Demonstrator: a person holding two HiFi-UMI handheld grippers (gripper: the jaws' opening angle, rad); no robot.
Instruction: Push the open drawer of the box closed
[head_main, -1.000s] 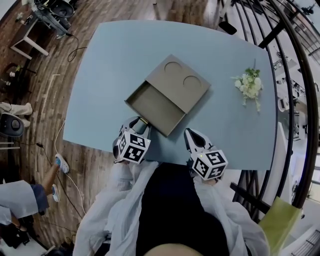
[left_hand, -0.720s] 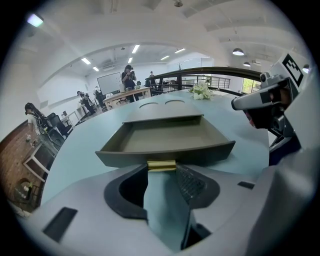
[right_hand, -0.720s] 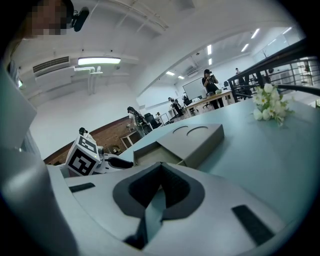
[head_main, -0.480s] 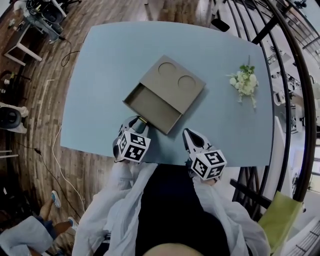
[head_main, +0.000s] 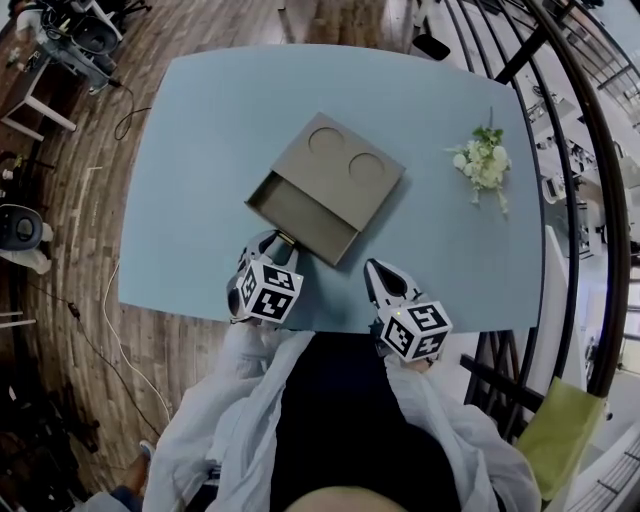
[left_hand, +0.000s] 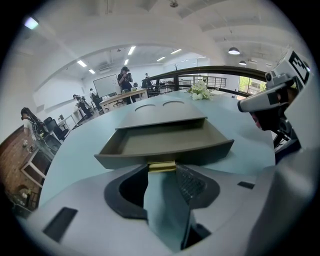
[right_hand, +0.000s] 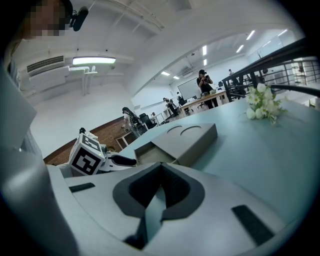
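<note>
A flat brown box (head_main: 345, 165) lies on the blue table (head_main: 215, 120), with two round recesses in its lid. Its drawer (head_main: 298, 212) stands pulled out toward me and is empty inside (left_hand: 165, 142). My left gripper (head_main: 278, 241) is open at the drawer's front. Its tips (left_hand: 161, 176) sit on either side of the small gold pull tab (left_hand: 161, 166); I cannot tell whether they touch it. My right gripper (head_main: 375, 268) hovers near the table's front edge, right of the drawer, with its jaws (right_hand: 160, 167) shut on nothing. From that side the box (right_hand: 187, 137) lies ahead.
A small bunch of white flowers (head_main: 480, 162) lies at the table's right side. A black railing (head_main: 590, 200) runs along the right. A green chair (head_main: 555, 440) stands at lower right. People stand by desks far behind the table (left_hand: 124, 80).
The left gripper has crept slightly toward the drawer front. The drawer looks as far out as before. A person at the lower left has walked out of the head view.
</note>
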